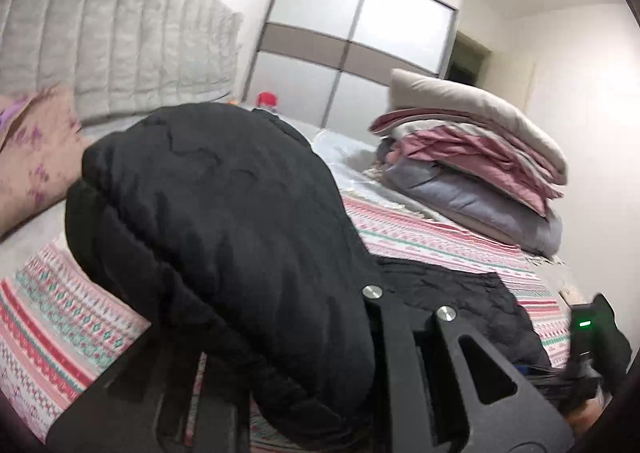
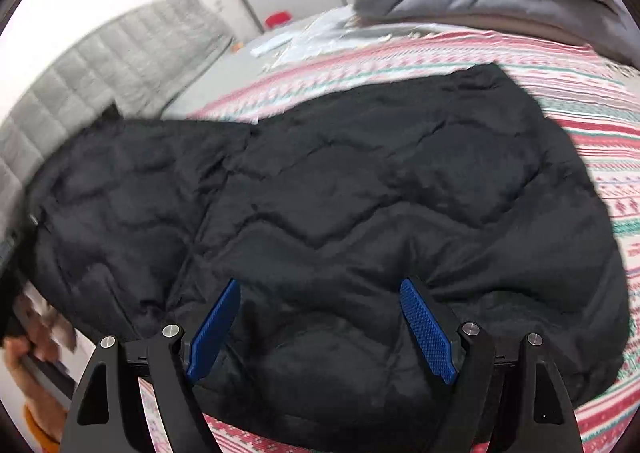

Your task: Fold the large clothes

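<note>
A black quilted jacket (image 2: 360, 193) lies spread on the patterned bedspread (image 2: 600, 125). In the left wrist view one end of the jacket (image 1: 224, 205) is raised in a puffy bunch and drapes over my left gripper (image 1: 288, 353). That gripper is shut on the fabric, and its fingertips are hidden under it. The rest of the jacket (image 1: 460, 305) stays flat on the bed to the right. My right gripper (image 2: 320, 325) hangs just over the jacket's near edge. It is open, with its blue pads (image 2: 428, 333) wide apart and only fabric below them.
A stack of folded bedding (image 1: 480, 157) sits on the bed's far right. A floral pillow (image 1: 36, 149) and a padded grey headboard (image 1: 120, 33) are at the left, and a sliding wardrobe (image 1: 352, 33) stands behind. A hand (image 2: 24, 357) shows at the lower left.
</note>
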